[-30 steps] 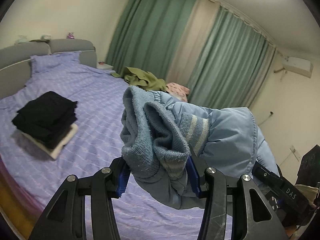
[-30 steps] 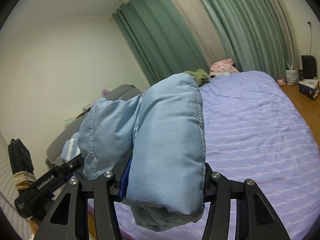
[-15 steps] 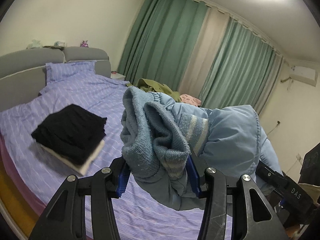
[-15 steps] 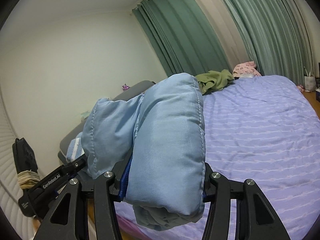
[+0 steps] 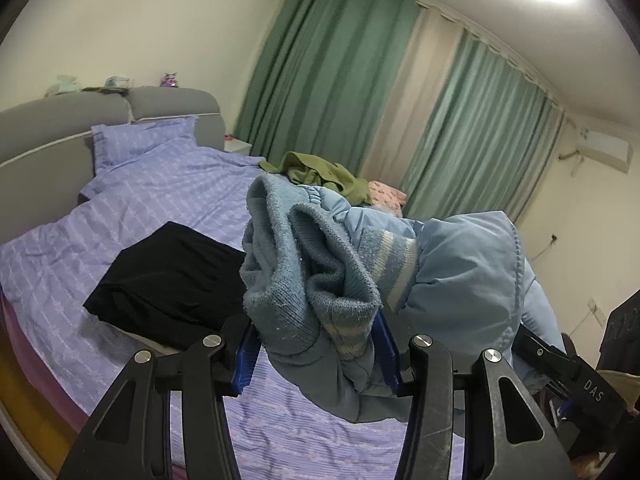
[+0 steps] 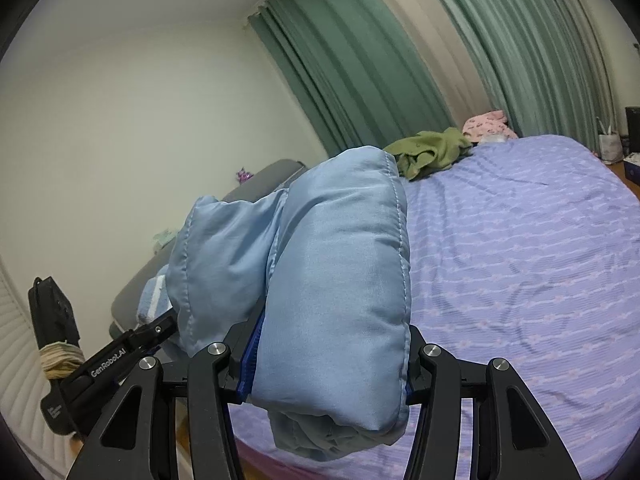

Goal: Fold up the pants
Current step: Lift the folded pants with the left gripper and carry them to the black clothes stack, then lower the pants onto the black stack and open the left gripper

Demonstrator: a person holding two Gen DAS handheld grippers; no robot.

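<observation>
The folded light-blue padded pants (image 5: 460, 272) hang in the air between my two grippers, above the purple bed (image 5: 168, 200). My left gripper (image 5: 318, 354) is shut on the knitted cuff end of the pants (image 5: 304, 280). My right gripper (image 6: 330, 368) is shut on the smooth padded end (image 6: 340, 280). The right gripper's body shows at the lower right of the left wrist view (image 5: 576, 380). The left gripper's body shows at the lower left of the right wrist view (image 6: 116, 360).
A stack of folded clothes, black on top (image 5: 172, 276), lies on the bed just left of my left gripper. A green garment (image 5: 320, 172) and a pink one (image 5: 386, 192) lie at the far side near the green curtains (image 5: 320, 72). A grey headboard (image 5: 40, 152) stands at the left.
Both grippers carried the folded pants closer to the black stack, which now looms larger and nearer in the left wrist view. The grips stayed the same.
</observation>
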